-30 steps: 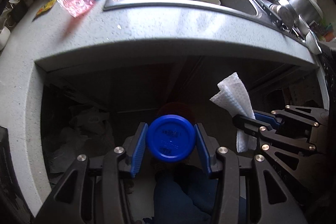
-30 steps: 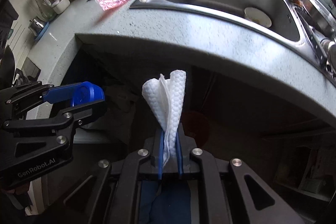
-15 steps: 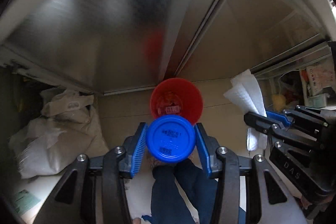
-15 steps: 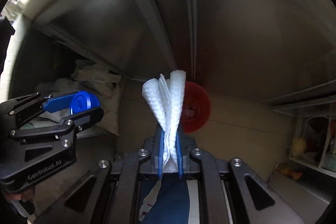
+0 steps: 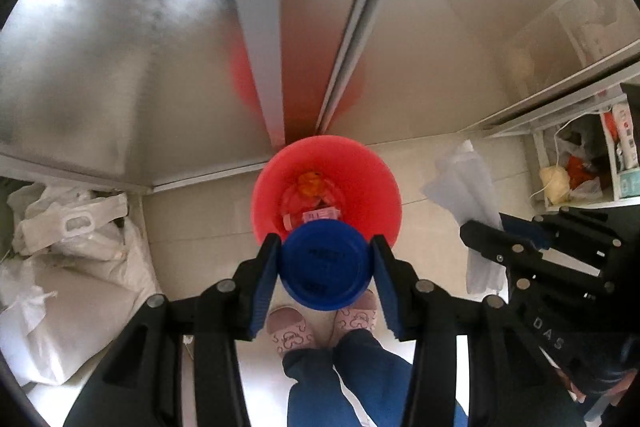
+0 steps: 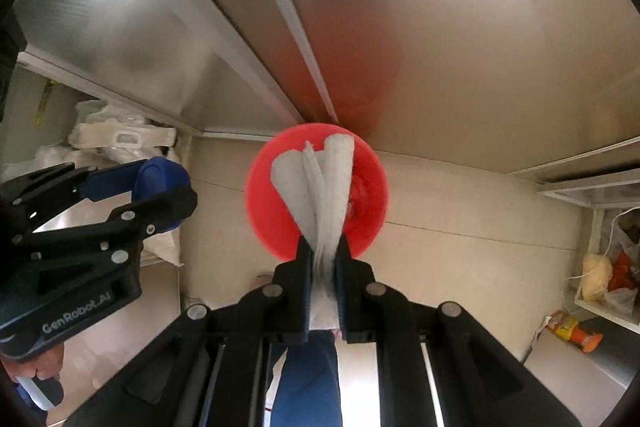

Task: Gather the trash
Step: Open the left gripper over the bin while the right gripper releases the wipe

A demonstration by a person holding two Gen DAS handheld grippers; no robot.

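Pale floor tiles [image 5: 208, 227] and brushed-metal cabinet doors [image 5: 120, 47] form the background, with white plastic sacks [image 5: 68, 267] piled at 9 o'clock in the left wrist view. A round red plastic bin [image 5: 372, 179] is seen from above on the floor, against the foot of the doors; some trash is visible inside it, too indistinct to be identified. The left gripper [image 5: 324, 267] is pinched on a round blue plastic cap [image 5: 324, 263], gripped at its two sides by the blue pads and held over the bin's 6 o'clock rim. The right gripper [image 6: 323, 267] is pressed together on a crumpled white paper towel [image 6: 320, 187], which fans out beyond the fingertips and overlaps the red bin in the right wrist view. Each gripper is seen in the other's view, at 3 o'clock and at 9 o'clock respectively. The person's blue trouser legs [image 5: 340, 379] and pink slippers [image 5: 288, 331] are visible at 6 o'clock.
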